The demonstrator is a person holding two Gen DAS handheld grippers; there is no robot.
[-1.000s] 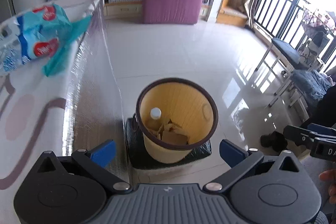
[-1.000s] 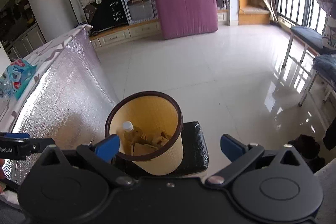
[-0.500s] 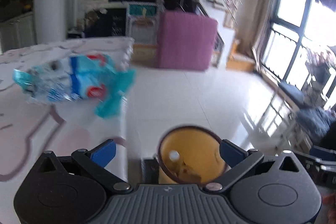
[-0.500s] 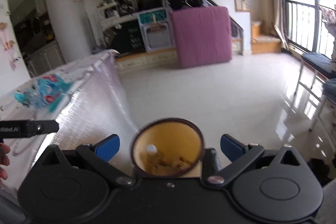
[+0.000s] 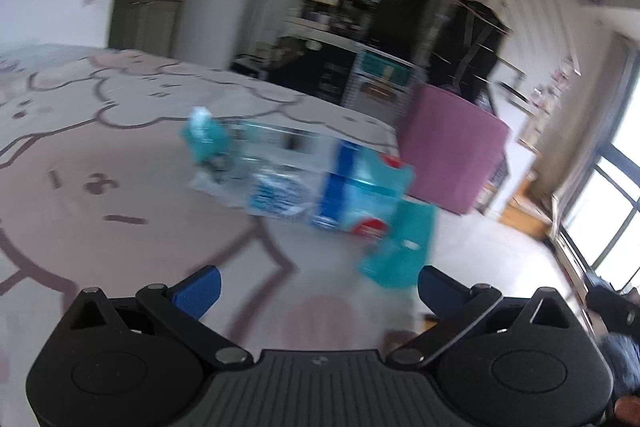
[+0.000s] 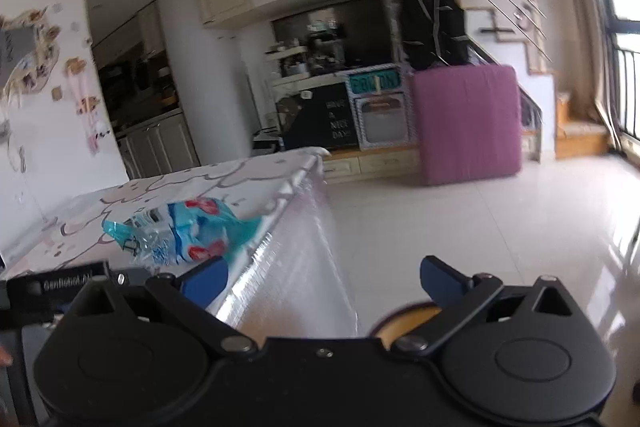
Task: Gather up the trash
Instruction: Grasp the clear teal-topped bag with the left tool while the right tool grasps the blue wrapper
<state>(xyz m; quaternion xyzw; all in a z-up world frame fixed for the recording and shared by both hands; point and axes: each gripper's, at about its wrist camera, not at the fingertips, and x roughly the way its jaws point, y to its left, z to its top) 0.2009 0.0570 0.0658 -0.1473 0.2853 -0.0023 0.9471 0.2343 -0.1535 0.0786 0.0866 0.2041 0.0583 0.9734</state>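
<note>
One wrapper (image 5: 316, 183) is lying near the table (image 5: 100, 131) edge, long axis running 10 to 4 o'clock, at 12 from the left gripper (image 5: 318, 287), which is nearer; both grippers, right (image 6: 324, 277) included, are gaping wide, empty

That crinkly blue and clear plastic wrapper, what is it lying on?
The crinkly blue and clear plastic wrapper lies on the table's pink-and-white cartoon-print cloth, near its edge. Whatever sits directly beneath the wrapper is covered.

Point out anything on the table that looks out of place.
A crumpled blue plastic wrapper lies near the table's edge, one teal end poking past the edge. It looks like trash; nothing else stands out.
</note>
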